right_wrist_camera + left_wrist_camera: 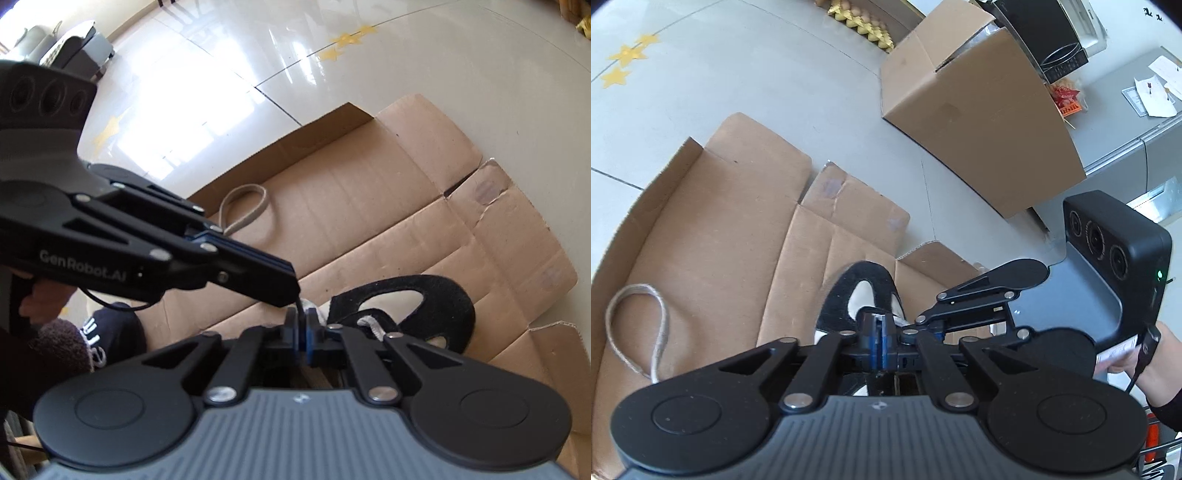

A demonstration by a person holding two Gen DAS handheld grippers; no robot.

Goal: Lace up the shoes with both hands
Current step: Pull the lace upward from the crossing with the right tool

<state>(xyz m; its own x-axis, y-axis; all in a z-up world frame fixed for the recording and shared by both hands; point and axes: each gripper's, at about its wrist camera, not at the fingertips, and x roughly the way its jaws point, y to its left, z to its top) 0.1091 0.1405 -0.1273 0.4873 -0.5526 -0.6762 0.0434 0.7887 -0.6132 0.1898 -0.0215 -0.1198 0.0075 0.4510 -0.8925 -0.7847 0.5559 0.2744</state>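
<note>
Both grippers' fingers (302,334) meet, seemingly pinching lace (300,306), above shoe (436,295).

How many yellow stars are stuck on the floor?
3 in the left wrist view, clustered on the floor at top left: one, one, one. More may lie outside it.

Left wrist view: sits behind the left gripper (882,343), faces steeply down, close above the shoe (846,295).
Right wrist view: the same from the right gripper (303,332).
Shared: shoe, flattened cardboard (738,221), cord loop (635,317).
</note>
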